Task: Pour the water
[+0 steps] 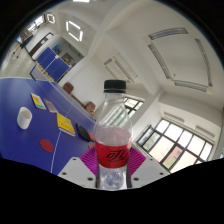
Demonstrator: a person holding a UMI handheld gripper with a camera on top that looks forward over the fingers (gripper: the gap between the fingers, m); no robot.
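A clear plastic bottle [113, 125] with a black cap, a red label and red liquid in its lower part stands between my fingers. My gripper [112, 160] is shut on the bottle, with the magenta pads [91, 156] pressed against its sides at label height. The bottle is lifted and the view is strongly tilted, so the ceiling and windows lie behind it. The bottle's base is hidden low between the fingers.
A blue table [30, 95] lies off to the left, tilted in view, with a white cup [25, 118], yellow cards [65, 123] and a red disc [47, 145] on it. Windows [175, 140] are at the right, ceiling lights above.
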